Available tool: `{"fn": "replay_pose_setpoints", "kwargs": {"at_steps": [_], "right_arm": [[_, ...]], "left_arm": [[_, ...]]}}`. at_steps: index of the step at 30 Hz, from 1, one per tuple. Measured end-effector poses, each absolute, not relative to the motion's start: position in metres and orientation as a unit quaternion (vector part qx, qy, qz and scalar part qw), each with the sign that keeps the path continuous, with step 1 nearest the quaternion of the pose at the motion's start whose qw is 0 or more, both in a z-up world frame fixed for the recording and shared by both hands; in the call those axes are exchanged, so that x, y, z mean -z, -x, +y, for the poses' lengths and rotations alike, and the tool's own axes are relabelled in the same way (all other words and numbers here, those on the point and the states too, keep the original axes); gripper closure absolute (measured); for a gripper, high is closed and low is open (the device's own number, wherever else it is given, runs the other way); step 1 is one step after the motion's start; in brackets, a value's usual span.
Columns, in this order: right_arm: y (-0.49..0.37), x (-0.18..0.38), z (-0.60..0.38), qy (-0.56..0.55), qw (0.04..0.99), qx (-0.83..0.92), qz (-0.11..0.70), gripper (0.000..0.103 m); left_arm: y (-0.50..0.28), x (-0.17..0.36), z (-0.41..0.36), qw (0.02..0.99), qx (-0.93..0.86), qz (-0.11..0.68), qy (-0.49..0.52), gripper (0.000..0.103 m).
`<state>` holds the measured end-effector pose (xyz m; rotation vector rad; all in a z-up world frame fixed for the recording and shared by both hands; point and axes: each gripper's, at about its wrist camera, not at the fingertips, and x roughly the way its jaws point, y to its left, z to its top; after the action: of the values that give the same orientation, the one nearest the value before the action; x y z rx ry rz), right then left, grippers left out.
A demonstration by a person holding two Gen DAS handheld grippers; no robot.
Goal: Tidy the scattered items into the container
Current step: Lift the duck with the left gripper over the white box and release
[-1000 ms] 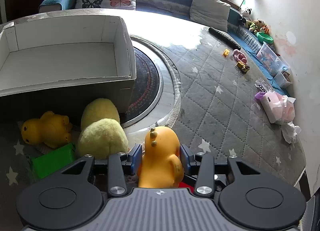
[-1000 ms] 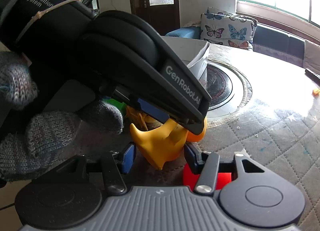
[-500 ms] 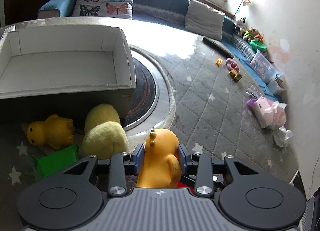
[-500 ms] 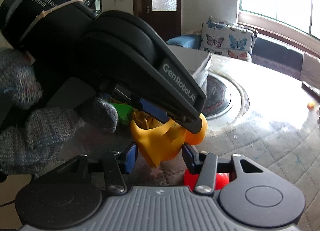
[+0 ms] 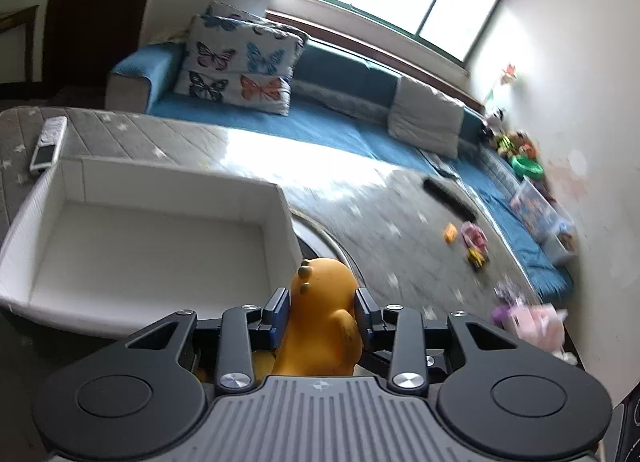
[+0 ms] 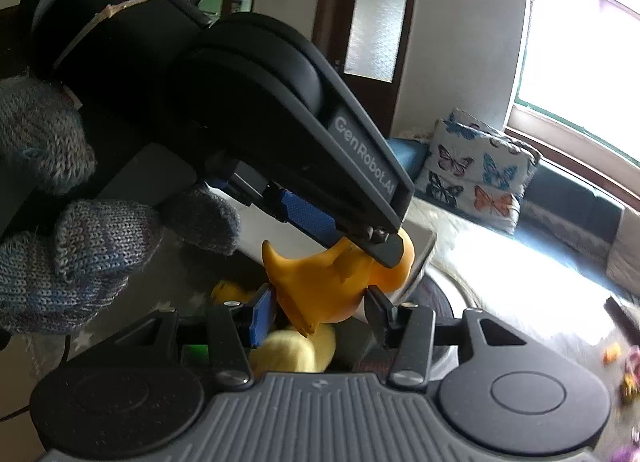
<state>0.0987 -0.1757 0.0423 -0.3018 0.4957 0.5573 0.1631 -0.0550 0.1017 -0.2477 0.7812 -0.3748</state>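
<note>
An orange dinosaur toy [image 5: 324,322] hangs in the air, clamped in my left gripper [image 5: 322,298], whose jaws are closing on its sides. Just beyond it, slightly left, lies the white open box [image 5: 172,178], with nothing inside. In the right wrist view the same toy [image 6: 320,282] sits between the pads of my right gripper [image 6: 318,312], which presses on its lower body. My left gripper [image 6: 352,238] grips it from above, held by a gloved hand [image 6: 80,246]. Below lie a yellow plush [image 6: 296,346], a yellow duck toy [image 6: 232,290] and a green block [image 6: 194,350].
A white remote [image 5: 48,142] lies on the mat behind the box. A black remote [image 5: 448,198] and small toys [image 5: 474,238] are scattered on the quilted mat at right. A blue sofa [image 5: 340,74] with butterfly cushions lines the back, with plastic bins [image 5: 536,206] by the wall.
Both grippers have risen together with the orange dinosaur, lifting it off the mat. The left jaws have narrowed onto it. The box's inside now shows from above.
</note>
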Motion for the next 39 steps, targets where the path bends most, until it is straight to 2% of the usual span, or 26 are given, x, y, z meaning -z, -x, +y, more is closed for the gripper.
{"fn": "replay_pose_setpoints", "kwargs": {"at_steps": [9,16,25,37,39], "right_arm": [[-0.168,-0.037,-0.171,0.164,0.903,-0.299,0.261,0.054],[-0.2,-0.005,-0.173,0.166,0.884,-0.314,0.303,0.054],[-0.231,0.019,-0.174,0.173,0.873,-0.315,0.33,0.054],[-0.232,0.016,-0.192,0.154,0.886,-0.298,0.319,0.052],[-0.227,0.013,-0.196,0.153,0.89,-0.295,0.313,0.052]], "left_arm": [[-0.228,-0.09,-0.042,0.891,0.157,0.397,0.157,0.065],[-0.258,-0.06,-0.033,0.873,0.144,0.431,0.177,0.065],[-0.273,-0.034,-0.024,0.855,0.138,0.456,0.205,0.065],[-0.279,-0.013,-0.023,0.839,0.132,0.475,0.232,0.065],[-0.279,-0.012,-0.022,0.838,0.134,0.474,0.236,0.067]]}}
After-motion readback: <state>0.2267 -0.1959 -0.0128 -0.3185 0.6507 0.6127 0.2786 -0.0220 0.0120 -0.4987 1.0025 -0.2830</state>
